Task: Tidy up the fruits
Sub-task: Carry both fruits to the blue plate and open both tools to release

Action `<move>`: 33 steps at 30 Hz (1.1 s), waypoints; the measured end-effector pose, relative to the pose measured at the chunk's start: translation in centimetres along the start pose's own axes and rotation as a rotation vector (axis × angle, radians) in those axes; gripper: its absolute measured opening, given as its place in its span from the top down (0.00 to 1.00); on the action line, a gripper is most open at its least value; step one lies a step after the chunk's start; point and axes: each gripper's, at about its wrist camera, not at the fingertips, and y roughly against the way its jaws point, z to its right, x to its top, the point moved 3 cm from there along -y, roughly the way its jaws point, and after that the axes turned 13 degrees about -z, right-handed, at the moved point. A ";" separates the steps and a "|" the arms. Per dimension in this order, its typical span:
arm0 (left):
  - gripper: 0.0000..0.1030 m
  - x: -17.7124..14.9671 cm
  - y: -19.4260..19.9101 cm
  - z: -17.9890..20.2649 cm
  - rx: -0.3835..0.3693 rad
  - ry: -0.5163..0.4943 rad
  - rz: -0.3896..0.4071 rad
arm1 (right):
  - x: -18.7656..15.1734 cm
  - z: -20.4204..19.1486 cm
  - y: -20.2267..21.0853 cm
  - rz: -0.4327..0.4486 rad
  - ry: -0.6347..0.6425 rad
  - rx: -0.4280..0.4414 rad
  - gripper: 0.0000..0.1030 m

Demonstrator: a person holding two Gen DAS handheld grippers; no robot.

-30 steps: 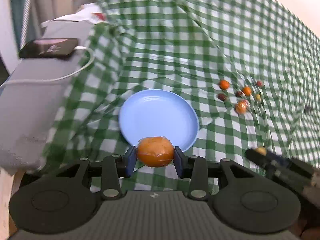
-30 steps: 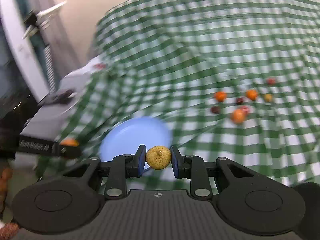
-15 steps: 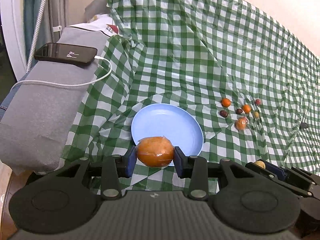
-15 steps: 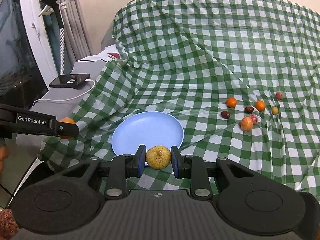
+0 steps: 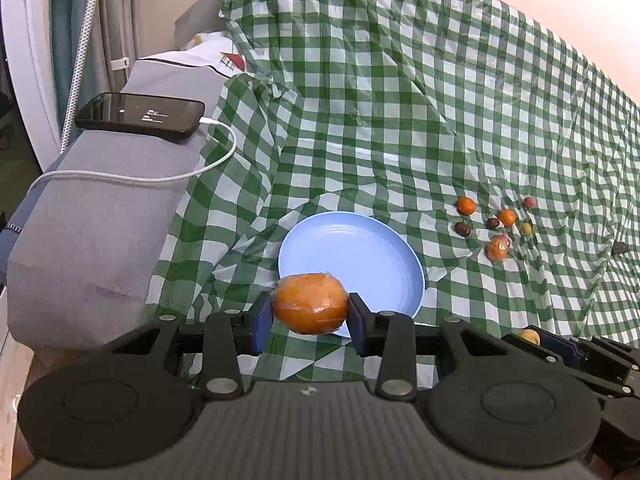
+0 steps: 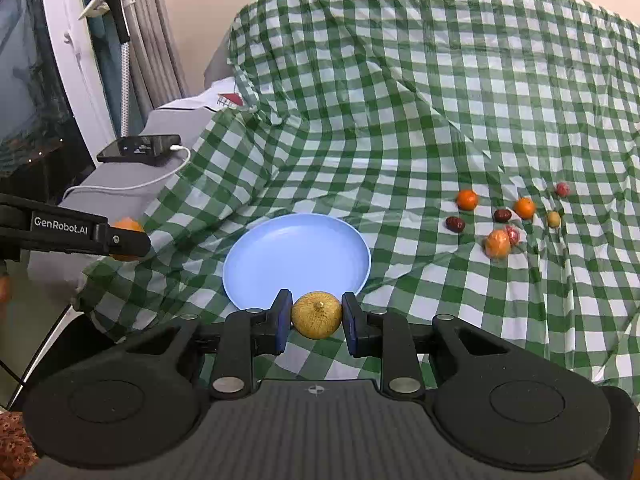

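My left gripper (image 5: 310, 316) is shut on a plastic-wrapped orange (image 5: 310, 309), held just short of the near rim of the empty light-blue plate (image 5: 352, 248). My right gripper (image 6: 316, 318) is shut on a small yellow-brown round fruit (image 6: 317, 314), also at the plate's near rim (image 6: 296, 256). Several small fruits lie loose on the green checked cloth to the right of the plate: oranges (image 6: 467, 199), dark dates (image 6: 455, 224), a wrapped orange (image 6: 497, 244) and a red one (image 6: 563, 189). The left gripper shows at the left of the right wrist view (image 6: 120, 238).
A black phone (image 5: 140, 115) on a white charging cable lies on a grey cushion (image 5: 92, 224) to the left of the cloth. Curtains and a white frame (image 6: 72, 60) stand at the far left. The cloth (image 6: 400, 100) rises up a backrest behind the plate.
Both grippers have pulled back and up from the plate, each keeping its fruit. The view has steadied and the plate now sits farther off.
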 end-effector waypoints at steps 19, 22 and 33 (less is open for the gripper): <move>0.58 4.9 -7.8 1.7 0.014 -0.059 -0.101 | 3.2 0.8 -8.6 -0.124 -0.010 -0.013 0.73; 0.58 5.7 -9.5 2.1 0.021 -0.076 -0.122 | 4.1 0.8 -10.5 -0.137 0.003 -0.017 0.73; 0.57 7.4 -15.8 2.0 0.077 -0.102 -0.208 | 6.2 1.1 -16.4 -0.216 0.040 -0.016 0.73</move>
